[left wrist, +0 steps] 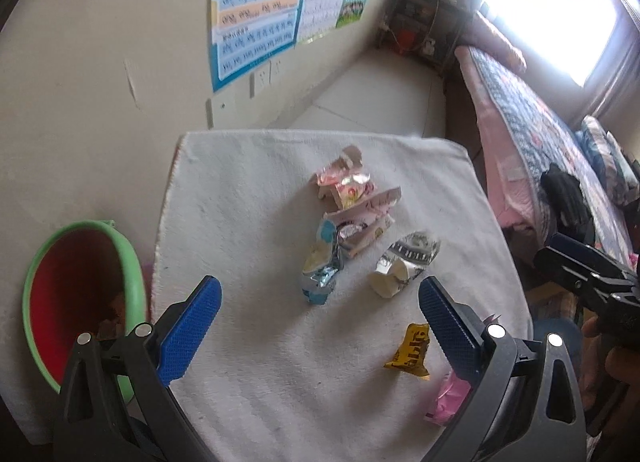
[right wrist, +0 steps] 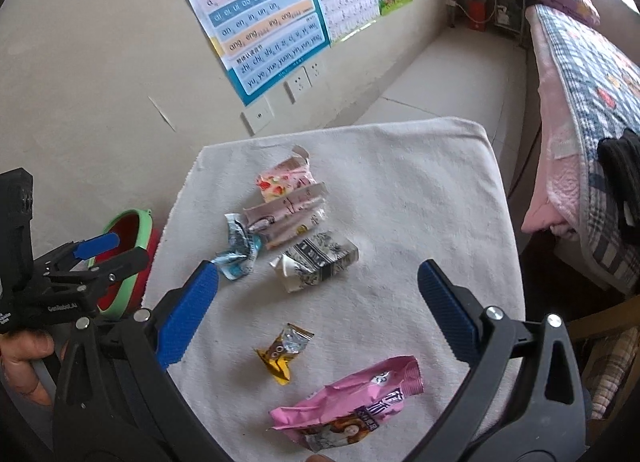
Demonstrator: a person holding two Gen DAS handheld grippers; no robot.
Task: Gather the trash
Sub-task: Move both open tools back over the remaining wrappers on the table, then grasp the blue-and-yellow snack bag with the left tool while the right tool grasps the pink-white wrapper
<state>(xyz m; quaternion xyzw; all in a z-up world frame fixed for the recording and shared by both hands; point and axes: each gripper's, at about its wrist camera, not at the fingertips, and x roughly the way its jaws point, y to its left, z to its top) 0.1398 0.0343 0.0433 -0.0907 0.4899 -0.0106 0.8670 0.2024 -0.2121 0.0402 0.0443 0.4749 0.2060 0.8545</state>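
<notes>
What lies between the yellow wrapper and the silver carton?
Only bare white towel lies between the yellow wrapper and silver carton, in the right wrist view.

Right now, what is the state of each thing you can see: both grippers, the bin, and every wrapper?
left gripper: open, empty
right gripper: open, empty
green bin: open top, some trash inside
pink wrapper: lying flat, torn open
yellow wrapper: crumpled
silver wrapper: crumpled, opened
blue wrapper: twisted, crumpled
pink strawberry wrappers: torn, piled together
white towel: spread flat

Ahead, a beige wall point(right wrist: 100, 61) carries charts point(right wrist: 256, 17) and sockets point(right wrist: 298, 83). A quilted bed point(right wrist: 580, 73) lies right, under a glaring window point(left wrist: 560, 5); pale floor point(right wrist: 452, 77) between.
</notes>
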